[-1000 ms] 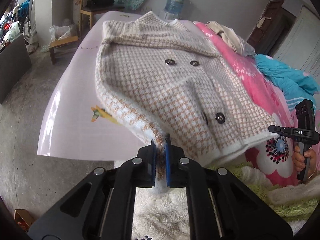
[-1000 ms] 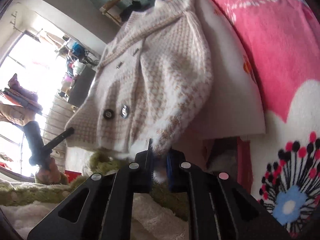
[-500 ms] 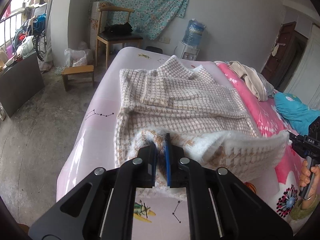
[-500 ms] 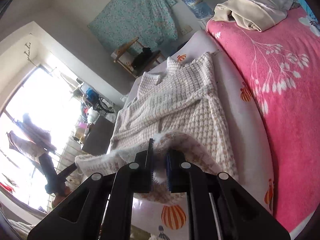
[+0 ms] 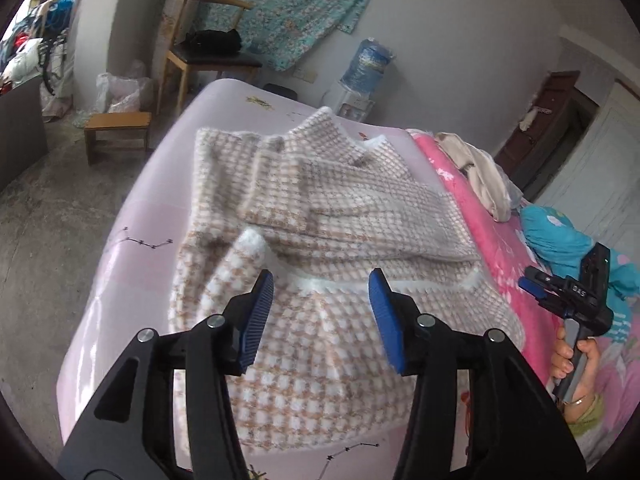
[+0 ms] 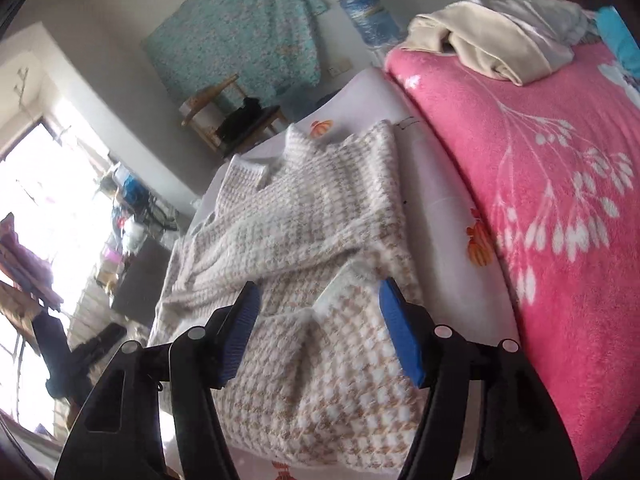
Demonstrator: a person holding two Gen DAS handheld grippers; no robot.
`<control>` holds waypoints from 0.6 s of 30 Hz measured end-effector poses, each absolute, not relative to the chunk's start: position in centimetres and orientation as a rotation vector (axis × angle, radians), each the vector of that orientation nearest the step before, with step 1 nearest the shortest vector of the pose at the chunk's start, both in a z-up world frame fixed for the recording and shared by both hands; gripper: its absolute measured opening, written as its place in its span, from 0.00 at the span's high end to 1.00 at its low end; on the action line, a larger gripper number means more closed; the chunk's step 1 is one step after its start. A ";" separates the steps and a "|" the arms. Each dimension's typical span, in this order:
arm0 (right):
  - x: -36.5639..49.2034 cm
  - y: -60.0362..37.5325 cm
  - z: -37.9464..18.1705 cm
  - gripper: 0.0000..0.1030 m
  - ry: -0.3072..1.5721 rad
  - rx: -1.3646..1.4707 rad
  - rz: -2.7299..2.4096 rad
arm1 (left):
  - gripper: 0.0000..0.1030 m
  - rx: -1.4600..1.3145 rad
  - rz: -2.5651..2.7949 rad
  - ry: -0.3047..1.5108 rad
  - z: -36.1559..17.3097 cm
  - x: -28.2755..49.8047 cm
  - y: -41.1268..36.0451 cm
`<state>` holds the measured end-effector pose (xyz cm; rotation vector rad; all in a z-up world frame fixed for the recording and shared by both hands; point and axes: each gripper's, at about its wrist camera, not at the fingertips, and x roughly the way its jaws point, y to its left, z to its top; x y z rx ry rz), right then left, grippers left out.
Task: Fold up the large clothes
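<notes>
As laid out on the bed: the scene is listed below.
Jacket [image 5: 320, 216]: a houndstooth knit, spread on the bed [image 5: 120, 300], its lower part folded up over the sleeves.
Left gripper [image 5: 320, 300]: jaws just opened and held wide; nothing is gripped, the folded hem lies below them.
Right gripper [image 6: 320, 320]: jaws just opened, likewise wide and empty above the jacket's hem.
Pink blanket [image 6: 560, 200]: spread just beside the jacket.

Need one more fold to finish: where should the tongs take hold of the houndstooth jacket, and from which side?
Take the houndstooth jacket at the near folded edge, one corner per tongs, coming in from the near side where the left tongs and right tongs now stand open above it. That edge is a thick doubled layer lying flat on the lilac sheet, so it should lift evenly toward the collar.
</notes>
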<state>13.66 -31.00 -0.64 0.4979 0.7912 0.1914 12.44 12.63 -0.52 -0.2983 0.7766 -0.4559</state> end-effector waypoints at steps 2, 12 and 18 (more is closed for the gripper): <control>13.2 -27.2 -0.8 0.42 0.826 0.361 0.279 | 0.54 -0.259 -0.545 0.810 -1.2 11.4 10.4; 11.4 -18.0 -5.6 0.57 0.997 -0.015 0.317 | 0.55 -0.130 -0.464 0.977 -6.6 9.5 6.4; 7.7 -22.8 -3.0 0.42 0.976 0.163 0.289 | 0.46 -0.241 -0.490 0.918 -4.4 6.1 10.7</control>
